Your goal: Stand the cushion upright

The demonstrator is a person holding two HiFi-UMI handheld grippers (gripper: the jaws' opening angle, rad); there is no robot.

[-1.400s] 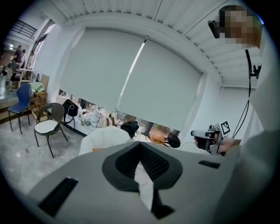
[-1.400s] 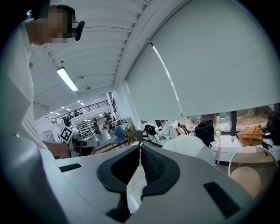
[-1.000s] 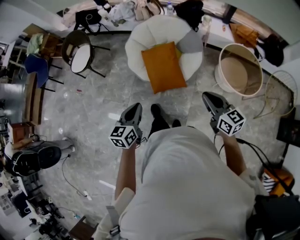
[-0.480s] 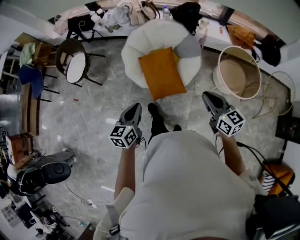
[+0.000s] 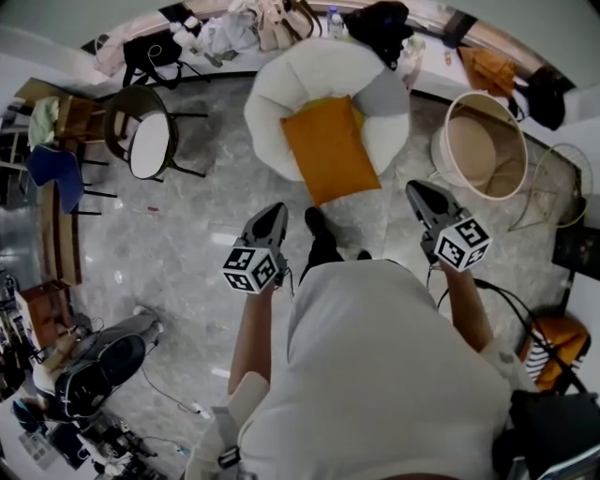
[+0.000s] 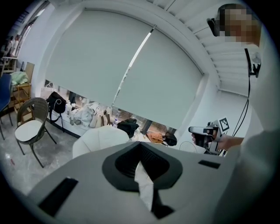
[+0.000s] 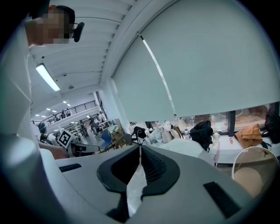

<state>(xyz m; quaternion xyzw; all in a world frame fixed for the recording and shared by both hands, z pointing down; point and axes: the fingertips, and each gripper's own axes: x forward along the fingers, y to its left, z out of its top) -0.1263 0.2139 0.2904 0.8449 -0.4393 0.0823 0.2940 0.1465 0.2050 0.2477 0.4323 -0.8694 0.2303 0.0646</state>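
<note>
An orange cushion (image 5: 330, 148) lies flat on the seat of a round white armchair (image 5: 281, 84), hanging over its front edge. A grey cushion (image 5: 382, 91) leans at the chair's right side. My left gripper (image 5: 274, 211) is held in the air short of the chair, below and left of the cushion, jaws shut and empty. On the other side my right gripper (image 5: 413, 189) hovers below and right of the cushion, also shut on nothing. In the left gripper view the jaws (image 6: 141, 145) meet, with the armchair (image 6: 98, 138) beyond. The right gripper view shows closed jaws (image 7: 140, 148).
A wicker chair with a white seat (image 5: 150, 141) stands to the left. A round tan tub (image 5: 483, 141) and a wire basket (image 5: 562, 183) stand to the right. Bags and clothes crowd the ledge (image 5: 262, 23) behind the armchair. The person's shoe (image 5: 317, 225) is between the grippers.
The person has stepped towards the armchair; the chair and cushion now sit lower and nearer in the head view. Both grippers went along with the step and stayed shut.
</note>
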